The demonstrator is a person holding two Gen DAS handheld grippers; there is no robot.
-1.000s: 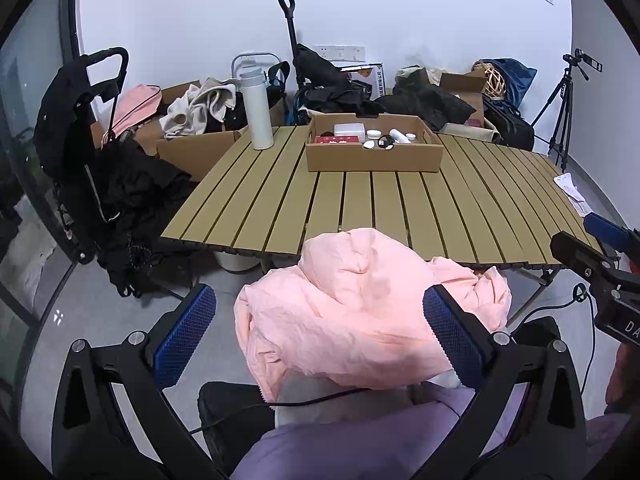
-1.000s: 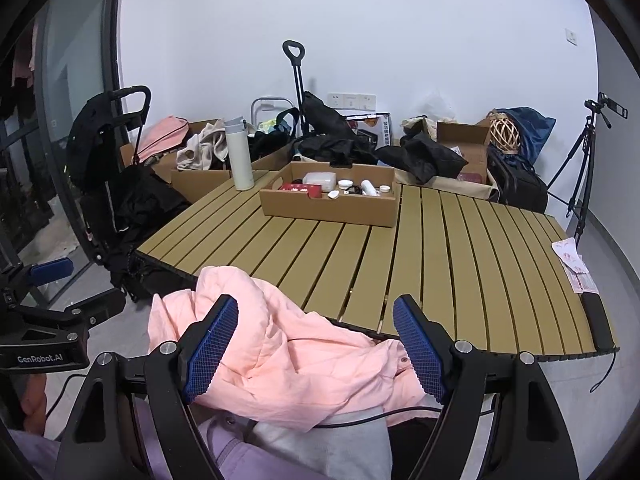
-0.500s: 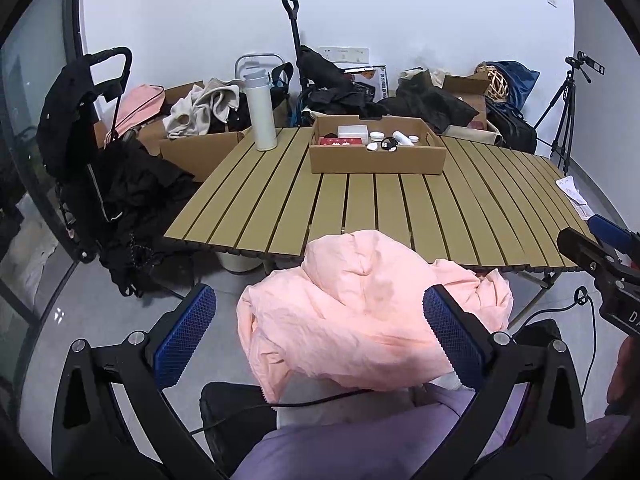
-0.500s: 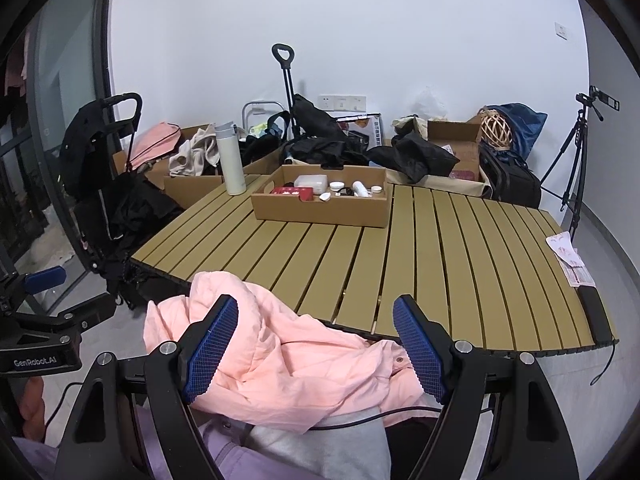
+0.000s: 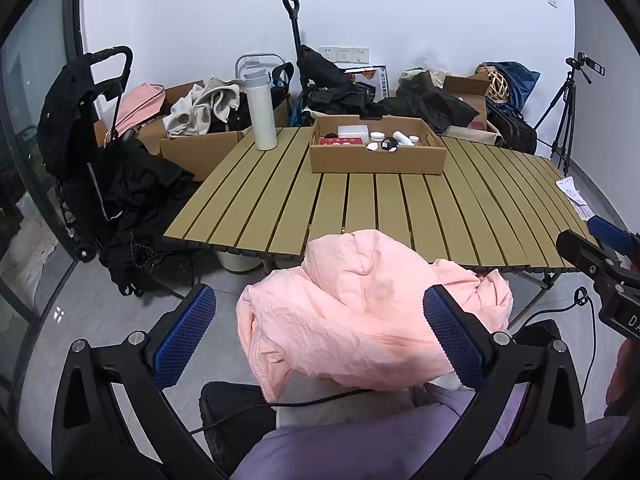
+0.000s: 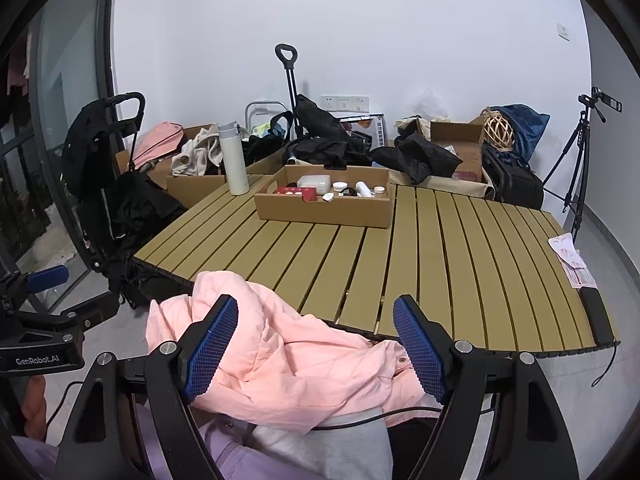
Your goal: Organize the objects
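- Left tool (image 5: 320, 330) is spread wide, pinching nothing; its blue pads hang on either side of the pink jacket (image 5: 360, 316) without pressing it.
- Right tool (image 6: 316, 350) is likewise spread, with nothing between its pads; it hovers over the same pink jacket (image 6: 280, 360).
- The pink jacket lies crumpled on the person's lap, just off the near edge of the bench (image 5: 380, 208), with one fold at that edge.
- On the bench's far side sits a shallow cardboard box (image 6: 324, 210) holding small jars, a red packet and a white case.
- A white bottle (image 6: 234, 158) stands upright at the bench's far left corner, just left of the box.
- Papers (image 6: 570, 260) and a dark flat object (image 6: 598, 314) lie along the bench's right edge.
- Beyond the bench's far right end stands a tripod (image 6: 580, 152).
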